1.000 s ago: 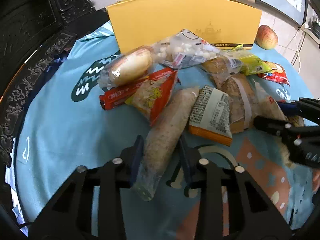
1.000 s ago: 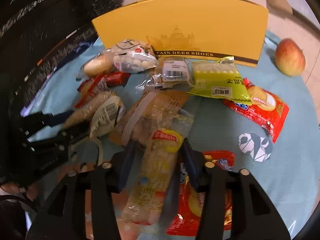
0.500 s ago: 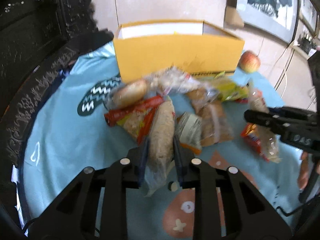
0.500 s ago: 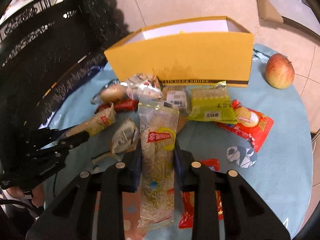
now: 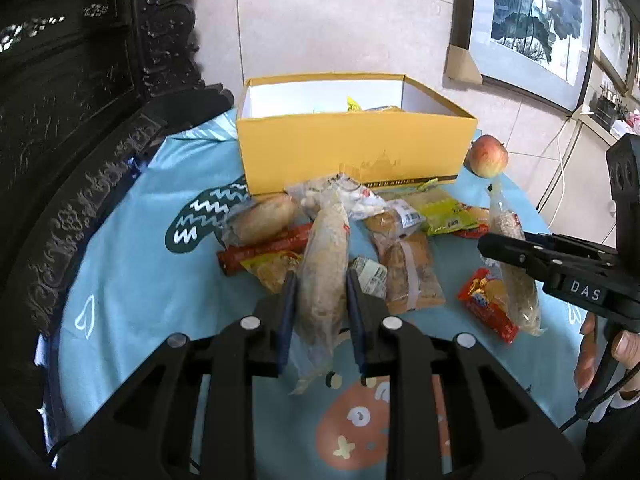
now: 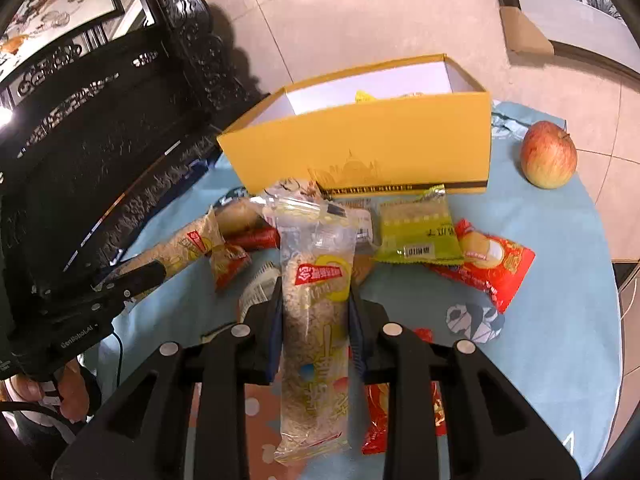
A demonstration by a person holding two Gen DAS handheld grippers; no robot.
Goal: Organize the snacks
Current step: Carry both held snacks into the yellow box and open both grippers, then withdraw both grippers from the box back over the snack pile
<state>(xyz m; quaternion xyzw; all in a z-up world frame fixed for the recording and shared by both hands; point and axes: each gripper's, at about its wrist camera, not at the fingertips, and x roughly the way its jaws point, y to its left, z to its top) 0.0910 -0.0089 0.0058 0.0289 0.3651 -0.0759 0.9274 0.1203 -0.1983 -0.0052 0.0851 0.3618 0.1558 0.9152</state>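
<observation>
Both grippers are holding snacks up off the counter [image 5: 132, 216] right now. The left gripper [image 5: 320, 312] is squeezing a long clear packet of brownish rice crackers [image 5: 322, 264], jaws clamped on its lower half, with the crimped tail sticking out toward the camera and the top end leaning up toward the yellow shoebox [image 5: 352, 152]. The right gripper [image 6: 314, 320] is doing the same with its own cracker packet [image 6: 316, 320], the one with a red and yellow label, jaws pressing in on both sides around its middle. The box is sitting open at the back of the counter with a couple of wrappers already poking up inside it. The rest of the pile is lying just in front of the box on the light blue cloth: a bread roll in a bag [image 5: 262, 220], a red stick pack [image 5: 266, 250], a green packet [image 6: 416, 232], a red packet with a round cake pictured on it [image 6: 490, 258], and another red one [image 5: 486, 304] flat under the right gripper. An apple [image 6: 549, 155] is sitting alone beside the box's right corner, apart from the pile.
</observation>
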